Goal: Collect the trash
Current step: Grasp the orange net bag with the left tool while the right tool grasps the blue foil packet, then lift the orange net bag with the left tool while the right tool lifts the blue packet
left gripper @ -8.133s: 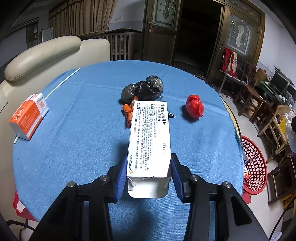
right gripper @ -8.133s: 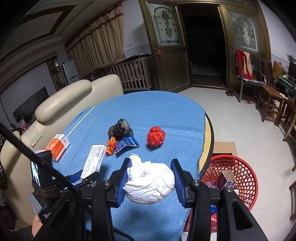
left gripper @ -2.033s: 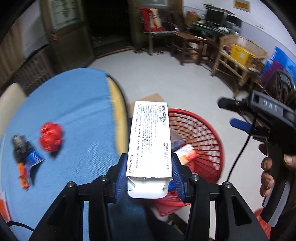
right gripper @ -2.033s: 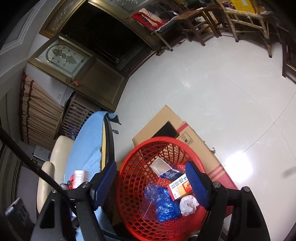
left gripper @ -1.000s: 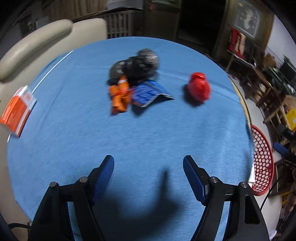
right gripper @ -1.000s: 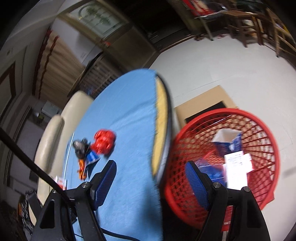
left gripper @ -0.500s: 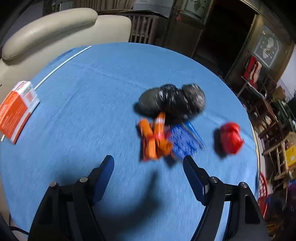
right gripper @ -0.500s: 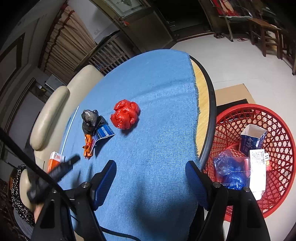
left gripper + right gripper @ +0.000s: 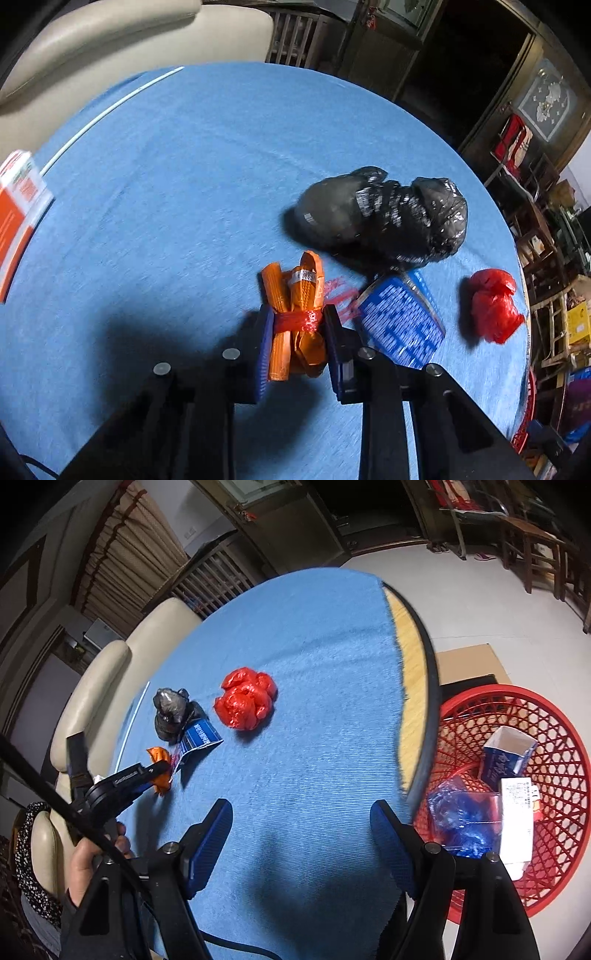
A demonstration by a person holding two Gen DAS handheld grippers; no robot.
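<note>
My left gripper (image 9: 297,319) is shut on an orange wrapper bundle (image 9: 295,295) tied with a red band, on the blue tablecloth (image 9: 184,192). A black plastic bag (image 9: 384,218), a blue packet (image 9: 400,323) and a red crumpled bag (image 9: 493,304) lie beyond it. In the right wrist view my right gripper (image 9: 301,812) is open and empty over the cloth; the red bag (image 9: 245,698), black bag (image 9: 171,710), blue packet (image 9: 197,738) and the left gripper (image 9: 159,770) on the orange bundle (image 9: 160,755) lie ahead. The red basket (image 9: 517,775) holds boxes and blue plastic.
An orange and white box (image 9: 16,210) lies at the table's left edge. A cream sofa (image 9: 110,55) stands behind the table. The table's bare wooden rim (image 9: 413,686) shows on the right, with flat cardboard (image 9: 469,661) on the floor beside the basket. Wooden chairs (image 9: 535,542) stand farther off.
My left gripper has gone down to the table and closed on the orange bundle; half a second ago it was open above it. My right gripper has stayed open and moved closer over the table.
</note>
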